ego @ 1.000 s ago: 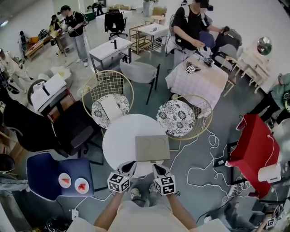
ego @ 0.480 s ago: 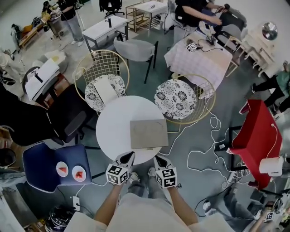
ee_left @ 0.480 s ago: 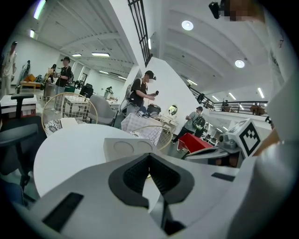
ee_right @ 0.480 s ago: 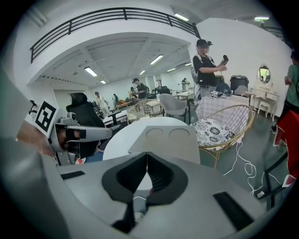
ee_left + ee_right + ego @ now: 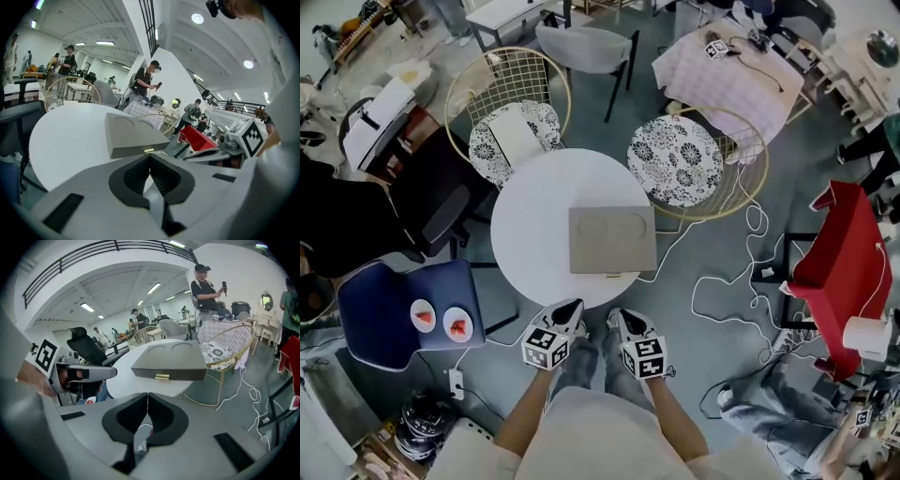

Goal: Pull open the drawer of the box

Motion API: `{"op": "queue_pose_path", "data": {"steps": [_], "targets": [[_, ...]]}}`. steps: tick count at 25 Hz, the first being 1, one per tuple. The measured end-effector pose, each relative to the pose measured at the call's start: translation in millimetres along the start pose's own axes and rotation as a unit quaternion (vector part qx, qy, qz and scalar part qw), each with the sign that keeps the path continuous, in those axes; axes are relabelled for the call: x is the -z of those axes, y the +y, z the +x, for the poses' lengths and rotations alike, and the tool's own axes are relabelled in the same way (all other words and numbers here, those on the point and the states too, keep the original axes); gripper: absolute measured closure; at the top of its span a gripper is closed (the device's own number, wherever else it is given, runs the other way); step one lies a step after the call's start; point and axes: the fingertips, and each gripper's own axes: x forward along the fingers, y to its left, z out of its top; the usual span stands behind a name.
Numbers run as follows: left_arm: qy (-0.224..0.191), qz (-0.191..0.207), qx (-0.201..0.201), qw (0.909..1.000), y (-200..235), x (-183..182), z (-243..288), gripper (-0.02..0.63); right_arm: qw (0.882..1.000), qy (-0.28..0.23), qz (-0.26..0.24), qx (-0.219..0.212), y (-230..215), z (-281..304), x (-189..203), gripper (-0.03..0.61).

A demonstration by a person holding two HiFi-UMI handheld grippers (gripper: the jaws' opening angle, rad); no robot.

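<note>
A flat grey box (image 5: 612,239) with two round dents in its lid lies on the round white table (image 5: 534,225). Its drawer front faces me, closed, with a small brass pull (image 5: 612,275), also the brass pull (image 5: 148,150) in the left gripper view and the brass pull (image 5: 162,376) in the right gripper view. My left gripper (image 5: 570,308) hangs just off the table's near edge, jaws shut and empty. My right gripper (image 5: 615,318) is beside it, a little short of the pull, shut and empty too.
Two wire chairs with patterned cushions (image 5: 510,141) (image 5: 680,159) stand behind the table. A blue seat with two plates (image 5: 422,314) is at the left, a red chair (image 5: 848,262) at the right. White cables (image 5: 722,281) trail over the floor.
The head view has tipped further down, so the table and box sit higher and larger in frame. Both grippers stay shut side by side at the table's near edge.
</note>
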Motion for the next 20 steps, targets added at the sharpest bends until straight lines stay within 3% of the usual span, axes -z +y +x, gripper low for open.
{"op": "queue_pose_path", "data": {"steps": [9,20], "targets": [[0.015,-0.011,-0.011,0.9998,12.1,26.3,8.1,0.603,0.999,0.031,0.009,-0.014,7.2,8.2,37.6,0.561],[-0.011,0.044,-0.018,0.9988,58.4,-31.8,53.0,0.603,0.999,0.036,0.012,-0.017,4.3,14.9,37.5,0.561]]}}
